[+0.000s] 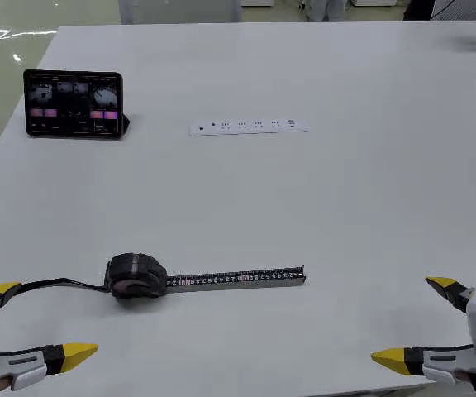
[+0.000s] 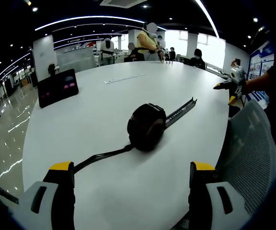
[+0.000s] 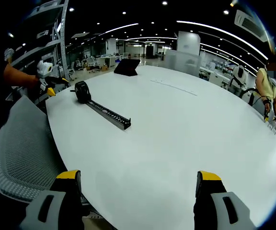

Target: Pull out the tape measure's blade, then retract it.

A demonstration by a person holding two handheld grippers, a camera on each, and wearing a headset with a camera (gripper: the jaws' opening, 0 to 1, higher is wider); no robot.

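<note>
Left claw (image 1: pixel 44 320) and right claw (image 1: pixel 410 320) gape empty; tape measure (image 1: pixel 135 275) lies nearer left, blade (image 1: pixel 238 279) out

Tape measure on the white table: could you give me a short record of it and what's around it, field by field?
Tape measure: black, round, lying on the table
Blade: pulled out, flat on the table
Strap: trails left from the tape measure in the head view
Left gripper: open, holding nothing
Right gripper: open, holding nothing, apart from the blade's tip
Farther back: tablet, power strip
</note>
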